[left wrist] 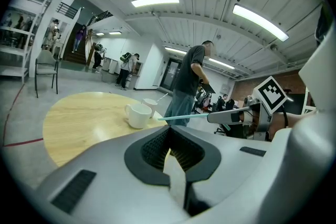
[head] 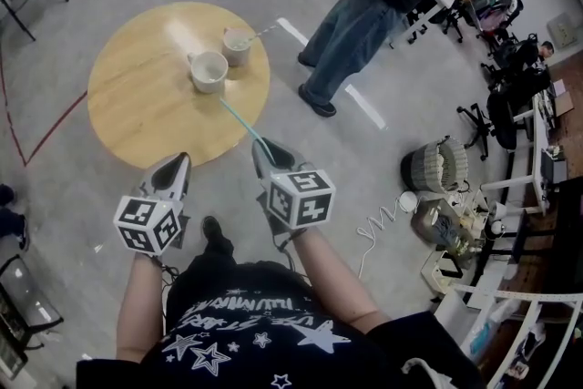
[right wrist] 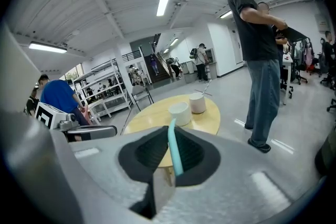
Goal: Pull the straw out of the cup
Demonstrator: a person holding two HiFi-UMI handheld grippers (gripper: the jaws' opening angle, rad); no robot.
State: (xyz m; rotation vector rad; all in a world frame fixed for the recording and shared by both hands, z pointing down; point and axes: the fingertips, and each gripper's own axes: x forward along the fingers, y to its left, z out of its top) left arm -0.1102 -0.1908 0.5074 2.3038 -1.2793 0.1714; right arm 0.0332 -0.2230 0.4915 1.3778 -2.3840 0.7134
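teal plastic straw (head: pixel 239 121) clamped by its near end in the right tool (head: pixel 264 148), whole length clear of the white ceramic mug (head: pixel 209 71) ahead on the round wooden bench (head: pixel 137 118), so extraction looks complete. left tool (head: pixel 175 164) alongside, pads together on nothing, apparently idle.

The bench (head: pixel 137 118) is pale wood with a soft sheen. The mug (head: pixel 209 71) looks like glazed white ceramic, and the straw (head: pixel 239 120) is smooth teal plastic. The left hand-held gripper (head: pixel 178 159) and right hand-held gripper (head: pixel 259 146) have matt grey plastic shells and ribbed black pads (right wrist: pixel 147 152).
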